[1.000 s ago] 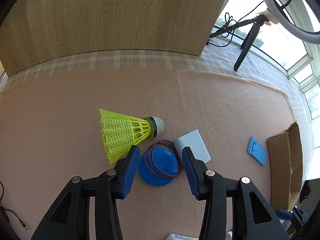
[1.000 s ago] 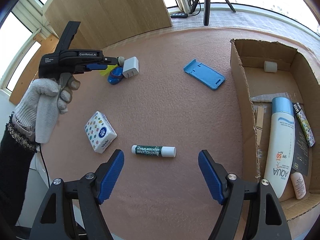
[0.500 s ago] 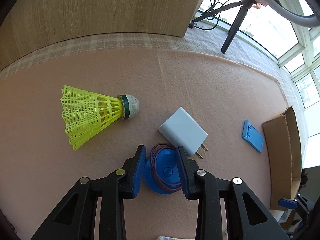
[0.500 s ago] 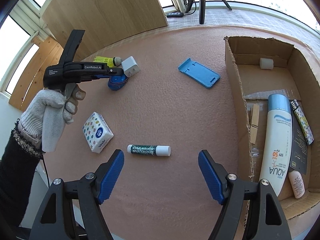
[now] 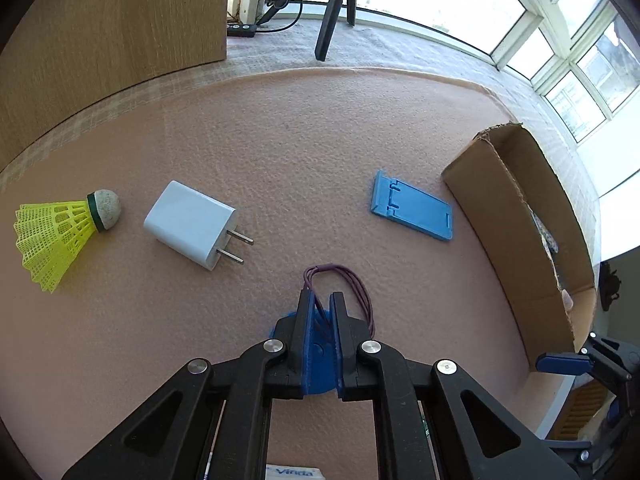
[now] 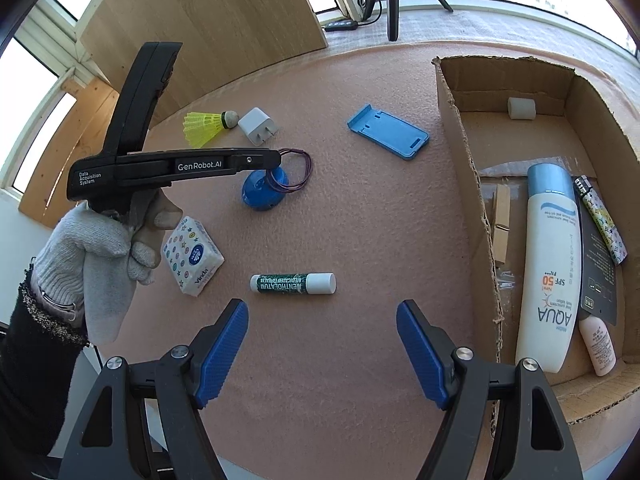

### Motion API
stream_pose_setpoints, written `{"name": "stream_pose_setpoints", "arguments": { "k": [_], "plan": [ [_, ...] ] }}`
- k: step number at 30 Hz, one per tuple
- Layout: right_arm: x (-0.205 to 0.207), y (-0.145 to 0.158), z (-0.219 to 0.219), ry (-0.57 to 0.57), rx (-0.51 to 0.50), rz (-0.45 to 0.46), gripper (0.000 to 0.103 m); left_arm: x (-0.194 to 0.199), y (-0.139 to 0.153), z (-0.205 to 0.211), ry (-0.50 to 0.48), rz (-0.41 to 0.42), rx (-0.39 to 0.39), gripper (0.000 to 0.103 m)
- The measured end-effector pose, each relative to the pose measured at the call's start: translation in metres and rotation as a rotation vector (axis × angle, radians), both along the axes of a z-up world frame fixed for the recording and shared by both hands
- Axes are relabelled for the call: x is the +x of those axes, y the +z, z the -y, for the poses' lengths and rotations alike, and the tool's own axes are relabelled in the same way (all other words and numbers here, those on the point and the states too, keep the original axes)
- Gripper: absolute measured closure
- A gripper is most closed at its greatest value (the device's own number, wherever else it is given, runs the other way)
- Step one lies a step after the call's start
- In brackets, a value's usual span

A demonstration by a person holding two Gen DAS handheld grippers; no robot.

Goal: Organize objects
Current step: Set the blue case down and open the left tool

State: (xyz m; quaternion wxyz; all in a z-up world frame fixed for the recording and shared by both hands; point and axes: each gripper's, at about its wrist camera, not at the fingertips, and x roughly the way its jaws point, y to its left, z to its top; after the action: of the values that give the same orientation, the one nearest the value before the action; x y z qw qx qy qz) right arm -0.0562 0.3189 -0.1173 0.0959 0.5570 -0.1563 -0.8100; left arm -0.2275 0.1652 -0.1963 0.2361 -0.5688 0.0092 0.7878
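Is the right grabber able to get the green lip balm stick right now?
Probably yes. The right gripper is open and empty, and the lip balm stick lies on the mat just ahead of its fingers with nothing on it or in between. The tissue pack sits off to the side.

On the mat, the shuttlecock lies just left of the charger, the phone stand further right. Nearer the camera sit the round disc, the tissue pack and the lip balm tube. The cardboard box stands at the right, a sunscreen bottle inside
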Motion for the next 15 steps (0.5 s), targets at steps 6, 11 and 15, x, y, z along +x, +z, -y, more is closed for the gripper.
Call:
{"name": "stream_pose_setpoints", "arguments": {
  "k": [6,11,15],
  "plan": [
    [0.007,0.000,-0.009,-0.024,-0.006,0.005,0.030,0.007,-0.003,-0.025,-0.042,0.035,0.032,0.093],
    [0.012,0.003,-0.014,-0.040,-0.011,0.004,0.030,0.018,0.003,-0.027,-0.051,-0.015,-0.035,0.033],
    [0.014,0.003,-0.016,-0.047,-0.016,0.005,0.030,0.021,0.002,-0.018,-0.061,-0.019,-0.055,0.032]
  ]
}}
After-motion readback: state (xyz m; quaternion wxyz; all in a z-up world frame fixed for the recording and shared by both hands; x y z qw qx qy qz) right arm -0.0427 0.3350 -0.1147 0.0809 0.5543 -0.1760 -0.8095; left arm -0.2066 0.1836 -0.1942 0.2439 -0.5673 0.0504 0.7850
